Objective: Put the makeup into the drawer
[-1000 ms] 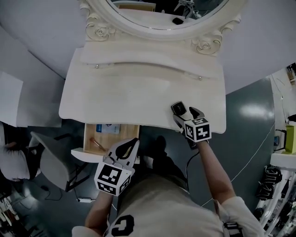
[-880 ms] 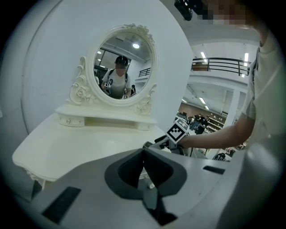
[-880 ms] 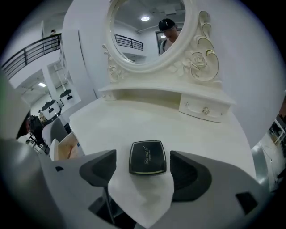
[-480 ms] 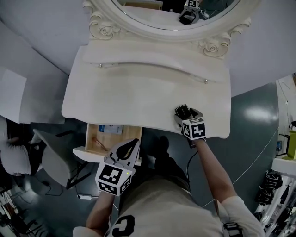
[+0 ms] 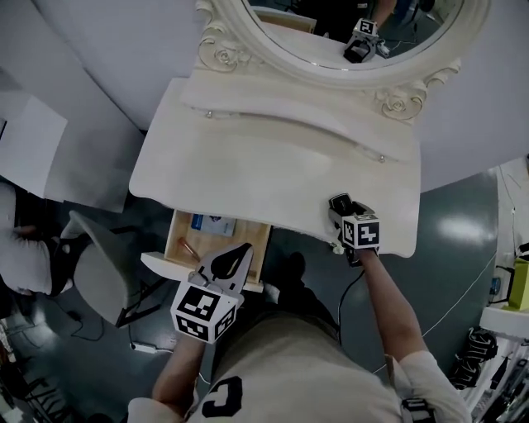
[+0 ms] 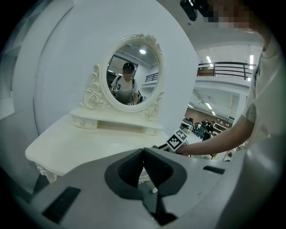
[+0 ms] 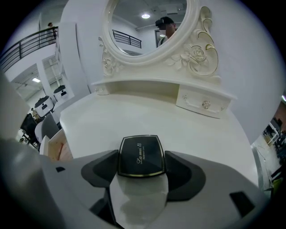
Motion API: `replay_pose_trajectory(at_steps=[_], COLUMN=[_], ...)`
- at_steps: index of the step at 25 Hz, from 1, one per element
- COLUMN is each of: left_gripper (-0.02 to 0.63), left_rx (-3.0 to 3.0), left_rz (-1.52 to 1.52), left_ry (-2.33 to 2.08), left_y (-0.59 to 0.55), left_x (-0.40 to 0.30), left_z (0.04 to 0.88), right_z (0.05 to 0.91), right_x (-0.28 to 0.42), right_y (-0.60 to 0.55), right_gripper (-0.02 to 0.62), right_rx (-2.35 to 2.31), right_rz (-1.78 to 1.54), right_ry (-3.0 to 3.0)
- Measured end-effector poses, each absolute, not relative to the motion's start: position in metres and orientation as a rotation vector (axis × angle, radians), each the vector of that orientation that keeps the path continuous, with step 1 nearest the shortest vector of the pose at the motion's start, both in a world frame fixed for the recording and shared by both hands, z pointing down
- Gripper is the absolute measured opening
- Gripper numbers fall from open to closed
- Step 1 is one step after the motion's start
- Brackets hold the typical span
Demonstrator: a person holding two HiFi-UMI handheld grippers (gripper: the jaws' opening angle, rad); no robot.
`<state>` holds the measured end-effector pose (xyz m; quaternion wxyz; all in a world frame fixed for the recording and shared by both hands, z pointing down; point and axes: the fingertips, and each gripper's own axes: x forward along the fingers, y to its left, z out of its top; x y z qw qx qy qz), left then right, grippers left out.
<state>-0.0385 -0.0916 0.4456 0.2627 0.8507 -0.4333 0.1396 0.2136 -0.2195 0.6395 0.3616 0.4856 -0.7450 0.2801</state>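
Observation:
A black powder compact (image 7: 140, 155) with gold lettering sits between the pads of my right gripper (image 7: 141, 162), which is shut on it. In the head view that gripper (image 5: 341, 208) is low over the front right part of the white vanity table (image 5: 248, 165), with the compact (image 5: 339, 201) at its tip. The wooden drawer (image 5: 248, 248) under the table's front left stands pulled open. My left gripper (image 5: 240, 251) hangs just in front of the drawer's right end, shut with nothing in it; in its own view the jaws (image 6: 144, 151) meet.
In the drawer lie a blue and white box (image 5: 213, 224) and a thin pinkish stick (image 5: 189, 249). An oval mirror (image 5: 355, 25) rises behind the table, with small knobbed drawers (image 5: 381, 158) below it. A grey chair (image 5: 99, 273) stands to the left of the drawer.
The head view has swung, so the table now sits further right. The right gripper with the compact has sunk a little toward the tabletop. The left gripper has edged closer to the drawer front.

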Motion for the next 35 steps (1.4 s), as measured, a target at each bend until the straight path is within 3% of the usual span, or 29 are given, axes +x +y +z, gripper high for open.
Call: replay_pose_trajectory(at_steps=[6, 14, 35], left_gripper=[0.052, 0.052, 0.052], left_rx=[2.288, 2.203, 2.097], left_rz=[0.345, 0.28, 0.278], left_ry=[-1.258, -1.308, -1.548], left_y=[-0.077, -0.055, -0.035], left_x=[-0.078, -0.121, -0.085], left_z=[0.435, 0.444, 0.407], right_z=[0.623, 0.561, 0.477], right_x=[0.203, 0.127, 0.049], right_y=[-0.206, -0.165, -0.092], right_gripper=[0.339, 0.339, 0.339], right_rx=[1.3, 1.185, 0.682], right_rz=[0.688, 0.575, 0.499], right_ry=[-1.935, -2.133, -2.554])
